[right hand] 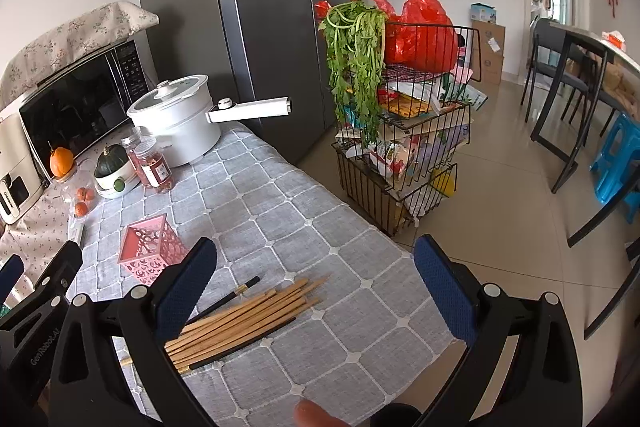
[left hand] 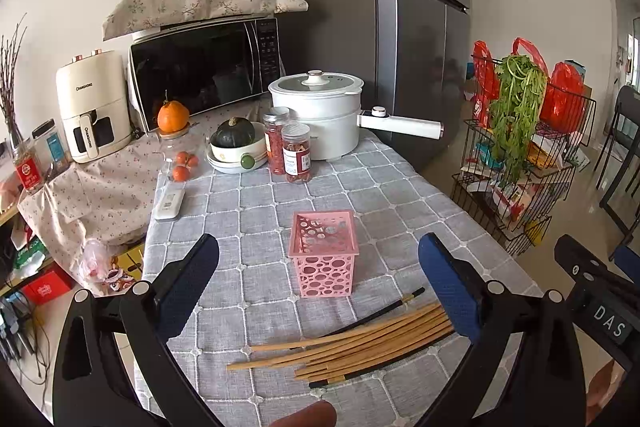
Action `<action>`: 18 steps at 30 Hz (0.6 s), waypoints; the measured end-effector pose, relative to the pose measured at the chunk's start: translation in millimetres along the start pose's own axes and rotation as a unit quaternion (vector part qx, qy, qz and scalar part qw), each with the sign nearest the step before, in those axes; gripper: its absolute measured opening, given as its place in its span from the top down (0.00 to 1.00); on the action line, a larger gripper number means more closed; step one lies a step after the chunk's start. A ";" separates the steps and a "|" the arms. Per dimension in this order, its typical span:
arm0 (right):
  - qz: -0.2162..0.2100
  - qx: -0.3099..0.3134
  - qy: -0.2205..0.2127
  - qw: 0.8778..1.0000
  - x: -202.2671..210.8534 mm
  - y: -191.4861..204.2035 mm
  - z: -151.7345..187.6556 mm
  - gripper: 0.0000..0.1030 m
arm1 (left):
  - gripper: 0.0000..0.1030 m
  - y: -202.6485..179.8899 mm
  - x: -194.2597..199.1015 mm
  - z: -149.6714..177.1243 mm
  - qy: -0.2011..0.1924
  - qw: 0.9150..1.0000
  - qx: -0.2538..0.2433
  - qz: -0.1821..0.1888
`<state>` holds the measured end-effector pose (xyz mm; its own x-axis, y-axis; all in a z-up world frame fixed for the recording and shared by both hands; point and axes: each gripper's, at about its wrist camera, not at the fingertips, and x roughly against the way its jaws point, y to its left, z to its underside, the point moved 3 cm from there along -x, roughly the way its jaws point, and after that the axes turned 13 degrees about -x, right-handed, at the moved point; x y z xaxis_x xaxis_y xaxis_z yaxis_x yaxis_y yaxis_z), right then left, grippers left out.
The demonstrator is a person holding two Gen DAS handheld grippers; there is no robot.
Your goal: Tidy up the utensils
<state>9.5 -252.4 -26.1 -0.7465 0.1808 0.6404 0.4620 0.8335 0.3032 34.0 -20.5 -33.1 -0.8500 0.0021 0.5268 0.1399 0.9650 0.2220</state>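
You have one pink basket at 12 o'clock from the chopsticks, a bundle too overlapped to count exactly: mostly wooden, at least two black. At 11 o'clock of the basket stand two red-filled jars. You see three small oranges, one large orange, one squash, one white pot.

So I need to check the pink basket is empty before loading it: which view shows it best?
The left wrist view: the pink basket stands upright near the centre, its opening facing the camera, with nothing visible inside. The right wrist view shows it off to the left, strongly tilted by the lens, its lower corner hidden behind a tool finger.
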 end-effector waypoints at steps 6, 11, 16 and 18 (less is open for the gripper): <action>0.001 0.000 0.001 1.000 -0.6 -1.9 -0.5 0.07 | 0.07 -7.6 0.8 -0.9 0.000 1.000 -0.007 -0.002; 0.001 -0.003 0.003 1.000 -0.1 -5.7 -0.7 0.07 | 0.07 -9.9 0.5 -1.8 0.000 1.000 -0.008 -0.001; 0.002 0.001 0.006 1.000 -0.9 -6.5 -0.5 0.07 | 0.07 -12.5 0.6 -2.5 -0.001 1.000 -0.010 -0.001; 0.002 0.002 0.007 1.000 -1.1 -6.8 -0.1 0.07 | 0.07 -14.0 0.7 -2.8 -0.001 1.000 -0.011 -0.002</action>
<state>7.2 -258.3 -28.8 -0.7377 0.1768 0.6515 0.4630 0.8349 0.2976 32.9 -34.8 -33.5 -0.8511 -0.0009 0.5251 0.1481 0.9590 0.2417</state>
